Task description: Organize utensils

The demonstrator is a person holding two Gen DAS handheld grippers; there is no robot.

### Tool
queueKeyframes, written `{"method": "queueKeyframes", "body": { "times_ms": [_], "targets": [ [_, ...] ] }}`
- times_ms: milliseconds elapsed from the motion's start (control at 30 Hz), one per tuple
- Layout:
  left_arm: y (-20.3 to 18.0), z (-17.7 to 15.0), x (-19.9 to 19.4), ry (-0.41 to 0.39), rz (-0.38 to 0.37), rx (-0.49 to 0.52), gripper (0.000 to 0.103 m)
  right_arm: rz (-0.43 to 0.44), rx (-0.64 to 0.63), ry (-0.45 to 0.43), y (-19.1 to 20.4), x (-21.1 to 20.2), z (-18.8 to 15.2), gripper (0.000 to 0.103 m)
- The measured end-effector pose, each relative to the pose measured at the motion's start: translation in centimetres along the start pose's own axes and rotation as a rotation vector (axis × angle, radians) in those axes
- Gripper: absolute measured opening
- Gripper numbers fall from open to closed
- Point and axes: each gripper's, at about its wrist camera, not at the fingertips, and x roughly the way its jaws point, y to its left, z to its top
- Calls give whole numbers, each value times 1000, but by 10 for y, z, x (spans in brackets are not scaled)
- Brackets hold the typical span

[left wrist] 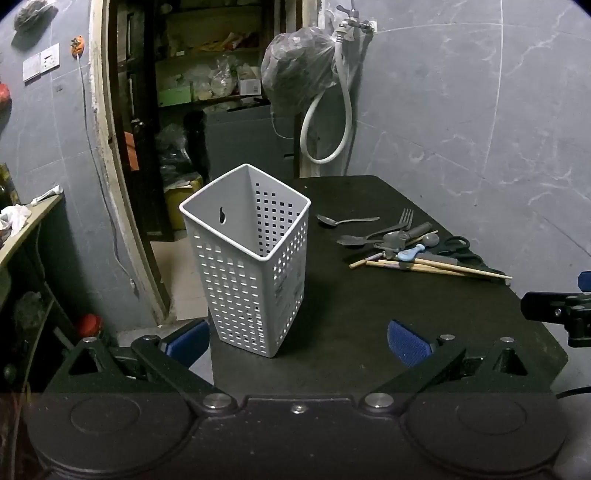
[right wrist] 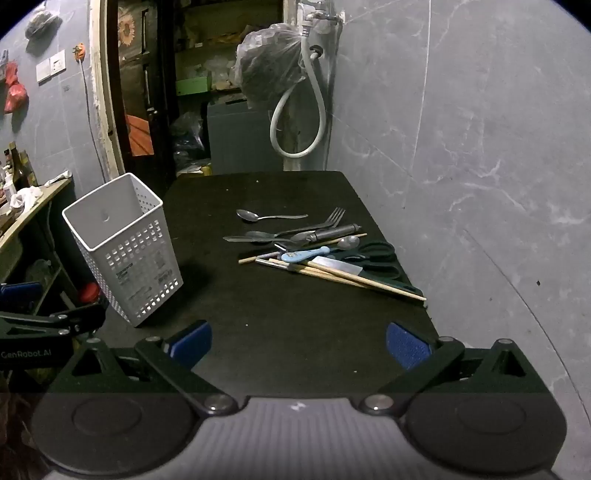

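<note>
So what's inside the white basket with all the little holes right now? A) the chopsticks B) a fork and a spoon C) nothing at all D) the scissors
C, because the left wrist view looks down into the white basket and shows only bare walls, while the fork, scissors and chopsticks all lie in a pile on the black table.

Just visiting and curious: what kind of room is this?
Probably a home utility or wash area beside a storeroom: a wall tap with a hose, grey tiled walls, and cluttered pantry shelves through the doorway.
</note>
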Motion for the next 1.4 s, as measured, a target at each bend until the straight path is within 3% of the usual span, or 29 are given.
{"method": "queueKeyframes", "body": {
  "times_ms": [1400],
  "targets": [
    [-1, -2, 2, 4, -12, 3, 102, -4, -5, -1, 3, 1, 1, 103]
  ]
}}
